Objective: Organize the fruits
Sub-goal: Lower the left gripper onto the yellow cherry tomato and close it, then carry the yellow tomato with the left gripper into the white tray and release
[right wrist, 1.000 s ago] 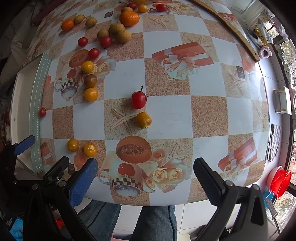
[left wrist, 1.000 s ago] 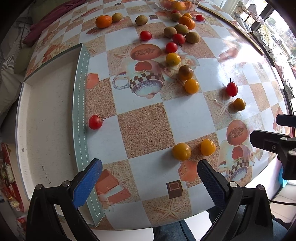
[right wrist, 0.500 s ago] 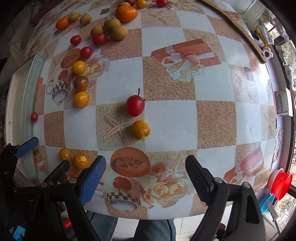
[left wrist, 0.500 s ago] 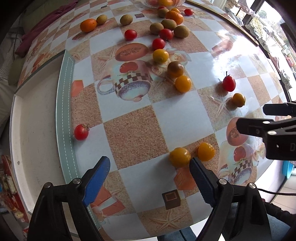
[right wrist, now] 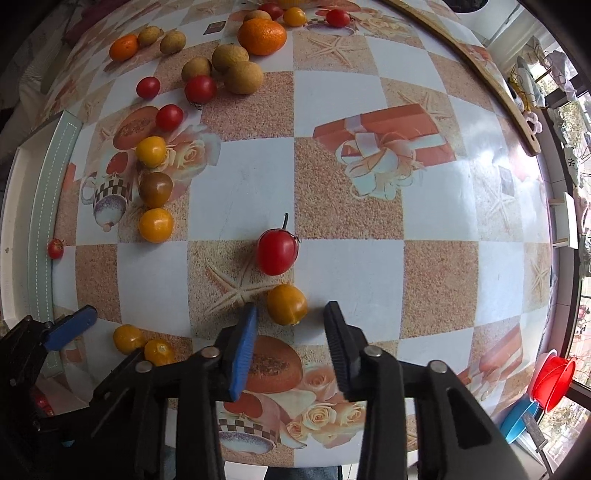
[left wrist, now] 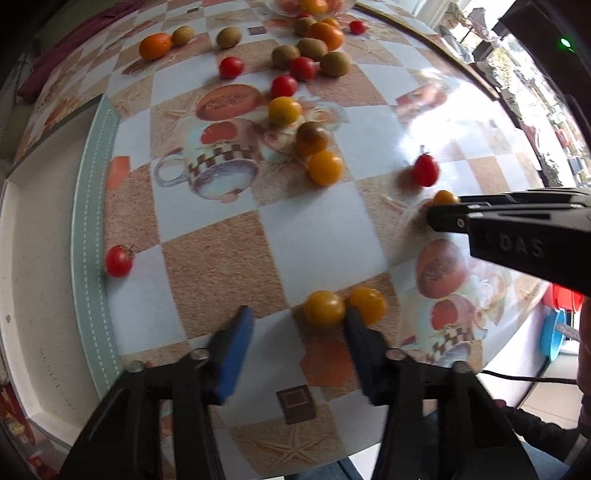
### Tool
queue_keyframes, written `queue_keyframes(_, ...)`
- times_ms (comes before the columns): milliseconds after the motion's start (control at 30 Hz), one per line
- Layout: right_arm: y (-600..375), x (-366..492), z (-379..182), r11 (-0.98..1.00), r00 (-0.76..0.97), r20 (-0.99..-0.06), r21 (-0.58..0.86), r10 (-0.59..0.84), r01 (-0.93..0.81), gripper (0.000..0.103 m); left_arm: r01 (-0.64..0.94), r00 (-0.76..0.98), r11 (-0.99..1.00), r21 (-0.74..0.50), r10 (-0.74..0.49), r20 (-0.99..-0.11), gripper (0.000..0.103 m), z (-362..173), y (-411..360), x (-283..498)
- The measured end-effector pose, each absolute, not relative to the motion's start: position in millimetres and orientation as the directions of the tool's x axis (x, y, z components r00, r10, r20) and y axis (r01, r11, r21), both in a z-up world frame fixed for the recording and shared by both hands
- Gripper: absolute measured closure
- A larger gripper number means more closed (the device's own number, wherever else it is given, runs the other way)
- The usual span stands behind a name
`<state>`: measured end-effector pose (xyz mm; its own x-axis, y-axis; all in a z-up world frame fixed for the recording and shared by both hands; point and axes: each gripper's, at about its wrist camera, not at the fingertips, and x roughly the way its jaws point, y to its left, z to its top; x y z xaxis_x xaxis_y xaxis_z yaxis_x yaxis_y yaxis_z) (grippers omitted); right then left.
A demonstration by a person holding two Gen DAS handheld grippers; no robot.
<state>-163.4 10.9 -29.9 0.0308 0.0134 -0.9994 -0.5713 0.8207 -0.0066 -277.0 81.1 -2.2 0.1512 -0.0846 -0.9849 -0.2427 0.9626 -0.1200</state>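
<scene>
Many small fruits lie on a patterned table: red and yellow tomatoes, brown longans, oranges. My left gripper points down with its jaws closing. A yellow tomato sits at its right fingertip, a second just outside; neither pad presses on fruit. My right gripper also points down, jaws closing and narrow. An orange-yellow tomato lies in the gap at its tips, clear of both pads. A red tomato with a stalk rests just beyond. A glass bowl with fruit stands at the far edge.
A lone red tomato sits by the table's green left border, next to a white ledge. A wooden board lies along the far right edge. A red bowl is below the table at right. A person's legs show under the near edge.
Both grippers have sunk toward the table and their jaws have narrowed from wide open. The yellow pair and the orange-yellow tomato now lie at the fingertips.
</scene>
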Motion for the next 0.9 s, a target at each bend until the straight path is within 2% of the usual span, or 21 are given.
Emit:
queue_keyframes(33, 11.5, -162.6, -29.6, 0.824, 0.024, -0.999, 0.006, 0.024, -0.567, 0.081, -0.233, 0.155, 0.962, -0.142, -0.107, -0.982, 0.079, -2.6, 75.6, -274.9)
queue_keyframes(67, 10.5, -161.0, -28.3, 0.827, 0.019, -0.999, 0.013, 0.029, -0.561, 0.081, -0.224, 0.158, 0.962, -0.153, -0.120, -0.980, 0.080, -2.4, 71.3, -273.0)
queue_keyframes(333, -2.2, -162.6, -19.8, 0.850, -0.013, -0.998, 0.058, 0.061, -0.523, 0.081, -0.266, 0.179, 0.937, -0.227, -0.183, -0.967, 0.080, -8.3, 76.3, -267.9)
queue_keyframes(600, -21.9, -162.2, -22.0, 0.854, -0.023, -0.997, 0.070, 0.069, -0.516, 0.081, -0.260, 0.189, 0.946, -0.193, -0.147, -0.971, 0.080, -10.7, 67.5, -254.6)
queue_keyframes(900, -32.6, -166.6, -7.4, 0.851, -0.028, -0.996, 0.089, 0.088, -0.517, 0.081, -0.282, 0.237, 0.926, -0.252, -0.188, -0.953, 0.080, -2.0, 91.3, -239.0)
